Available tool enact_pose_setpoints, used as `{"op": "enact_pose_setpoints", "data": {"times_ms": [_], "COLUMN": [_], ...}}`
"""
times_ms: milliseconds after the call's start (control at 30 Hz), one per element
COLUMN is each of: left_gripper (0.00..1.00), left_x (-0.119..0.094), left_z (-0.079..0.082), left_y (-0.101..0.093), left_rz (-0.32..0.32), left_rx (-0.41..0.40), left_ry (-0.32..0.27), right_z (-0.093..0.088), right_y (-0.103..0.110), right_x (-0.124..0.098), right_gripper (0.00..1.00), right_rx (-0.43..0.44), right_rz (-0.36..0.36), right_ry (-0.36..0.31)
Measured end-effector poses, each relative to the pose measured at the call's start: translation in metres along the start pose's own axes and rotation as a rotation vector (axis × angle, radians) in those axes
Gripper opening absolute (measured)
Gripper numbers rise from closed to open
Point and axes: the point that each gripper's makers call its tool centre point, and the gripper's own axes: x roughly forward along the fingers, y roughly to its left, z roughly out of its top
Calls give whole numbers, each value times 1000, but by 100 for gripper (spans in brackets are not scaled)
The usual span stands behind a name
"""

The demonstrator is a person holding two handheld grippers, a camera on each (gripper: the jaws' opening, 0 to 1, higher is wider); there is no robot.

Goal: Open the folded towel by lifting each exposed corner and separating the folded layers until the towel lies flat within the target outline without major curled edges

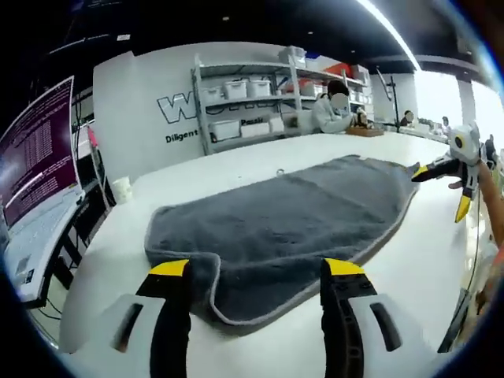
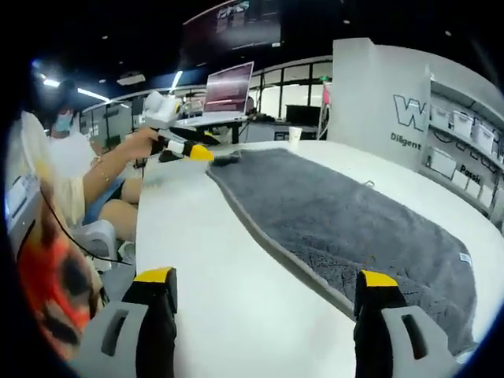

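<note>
Left gripper point(image 1: 256, 272) jaws wide over towel point(image 1: 299, 213) corner; right gripper point(image 2: 268, 285) open

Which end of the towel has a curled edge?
The end between the left tool's jaws: the towel corner there rolls up off the table. The end by the right tool lies flat.

The towel point(image 1: 291, 220) is thick grey cloth with a soft, matt, fuzzy nap and a paler stitched hem along its edge. The tabletop point(image 1: 260, 161) under it looks smooth, white and faintly glossy. Both grippers' fingers point(image 1: 344, 311) look like hard black plastic with yellow tips and a dull sheen. The shelf point(image 1: 244, 98) behind looks like grey painted metal, holding pale plastic bins point(image 1: 235, 88).
</note>
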Motion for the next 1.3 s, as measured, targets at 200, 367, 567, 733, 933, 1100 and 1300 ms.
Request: {"op": "enact_pose_setpoints", "data": {"times_ms": [200, 367, 567, 733, 933, 1100, 1300], "left_gripper": [40, 29, 14, 3, 3, 4, 7], "left_x": [20, 34, 42, 40, 27, 7, -9], "left_z": [-1, -14, -26, -25, -25, -36, -50], "left_y": [15, 27, 36, 47, 63, 82, 96], "left_rz": [45, 85, 117, 159, 217, 299, 374], "left_rx": [-7, 27, 46, 12, -139, -243, -264], "left_ry": [2, 53, 84, 39, -41, -76, -70], "right_z": [-3, -3, -3, -4, -5, -4, -3], "right_y": [0, 1, 0, -1, -1, 0, 2], "right_x": [-3, -5, -6, -7, -7, -7, -7], "right_gripper": [92, 92, 91, 91, 90, 90, 90], "right_rx": [8, 5, 7, 10, 6, -1, -10], "right_rz": [-2, -2, -8, -14, -16, -15, -11], "right_ry": [4, 3, 1, 3, 9, 11, 13]}}
